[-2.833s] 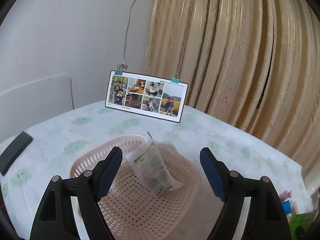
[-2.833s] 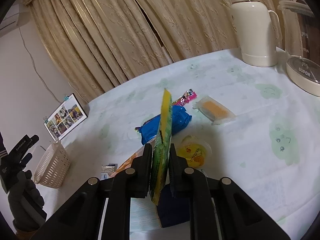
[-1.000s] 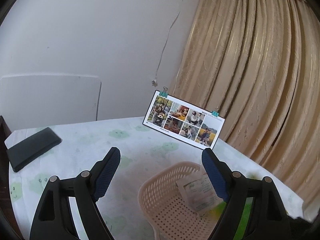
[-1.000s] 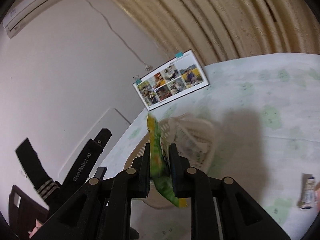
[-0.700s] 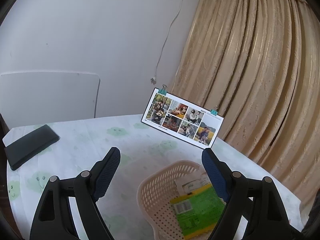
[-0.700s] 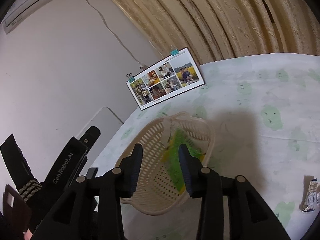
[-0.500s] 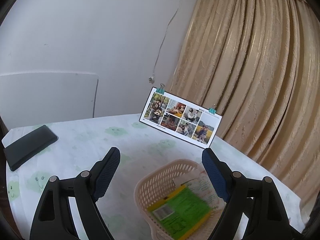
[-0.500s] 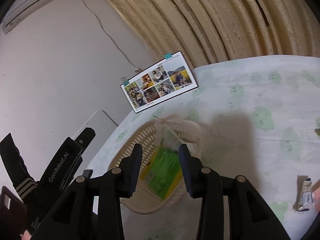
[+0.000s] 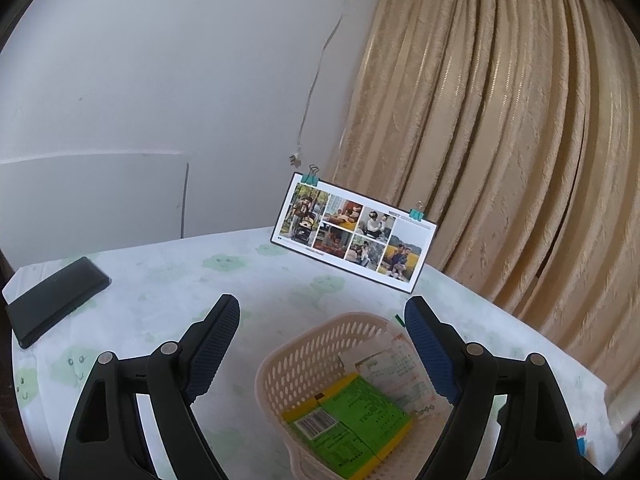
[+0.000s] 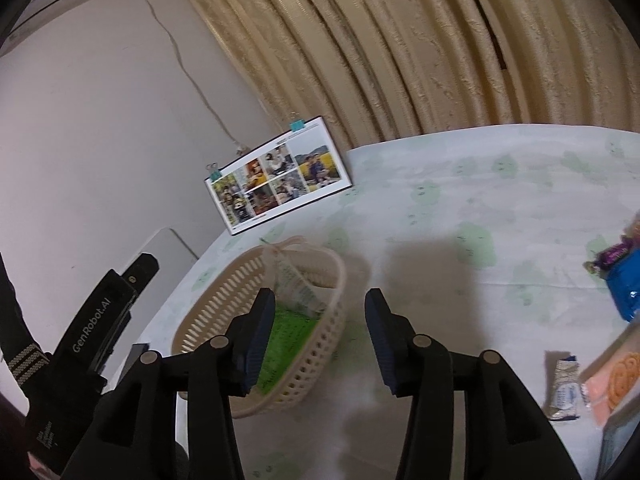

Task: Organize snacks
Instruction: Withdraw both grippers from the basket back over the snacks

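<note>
Both hand-held grippers, left (image 9: 322,318) and right (image 10: 320,302), gape empty over basket (image 10: 324,354); photo card (image 9: 352,232) behind.

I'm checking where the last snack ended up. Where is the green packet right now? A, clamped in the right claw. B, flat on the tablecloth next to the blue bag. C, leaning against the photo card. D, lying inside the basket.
D: the green packet lies inside the basket beside a white packet, and the right claw is open and empty above it.
</note>
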`<state>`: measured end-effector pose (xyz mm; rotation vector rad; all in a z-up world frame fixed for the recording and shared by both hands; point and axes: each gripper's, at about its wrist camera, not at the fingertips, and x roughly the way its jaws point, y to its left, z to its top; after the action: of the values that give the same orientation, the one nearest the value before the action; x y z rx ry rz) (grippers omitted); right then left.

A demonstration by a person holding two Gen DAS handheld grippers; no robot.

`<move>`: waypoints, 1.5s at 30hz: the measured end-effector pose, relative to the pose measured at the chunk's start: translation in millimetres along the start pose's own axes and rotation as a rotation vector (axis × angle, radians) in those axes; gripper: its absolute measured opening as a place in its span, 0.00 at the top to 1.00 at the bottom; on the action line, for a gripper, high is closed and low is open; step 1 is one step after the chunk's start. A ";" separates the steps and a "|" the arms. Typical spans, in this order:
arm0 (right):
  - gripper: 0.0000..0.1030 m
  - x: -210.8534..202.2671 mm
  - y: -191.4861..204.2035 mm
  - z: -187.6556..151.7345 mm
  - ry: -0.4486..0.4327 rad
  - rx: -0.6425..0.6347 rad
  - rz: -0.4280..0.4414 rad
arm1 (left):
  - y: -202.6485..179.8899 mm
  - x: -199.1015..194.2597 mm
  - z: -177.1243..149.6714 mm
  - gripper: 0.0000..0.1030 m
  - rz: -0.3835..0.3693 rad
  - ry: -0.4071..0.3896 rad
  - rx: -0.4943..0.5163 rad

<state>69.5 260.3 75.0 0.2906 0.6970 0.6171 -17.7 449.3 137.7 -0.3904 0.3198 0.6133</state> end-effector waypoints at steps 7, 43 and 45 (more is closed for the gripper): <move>0.53 -9.4 -31.5 -6.8 -0.003 0.068 -0.053 | -13.4 -1.7 -4.6 0.18 -0.014 -0.007 0.055; 0.47 -103.6 -157.4 -19.8 -0.149 0.213 -0.426 | -113.7 -49.1 -68.2 0.12 -0.276 -0.063 0.469; 0.47 -112.3 -165.3 -21.8 -0.161 0.216 -0.458 | -119.0 -47.1 -73.1 0.12 -0.309 -0.026 0.488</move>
<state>58.6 62.3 42.5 0.3617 0.6471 0.0811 5.8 304.5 122.9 0.0394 0.3637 0.2231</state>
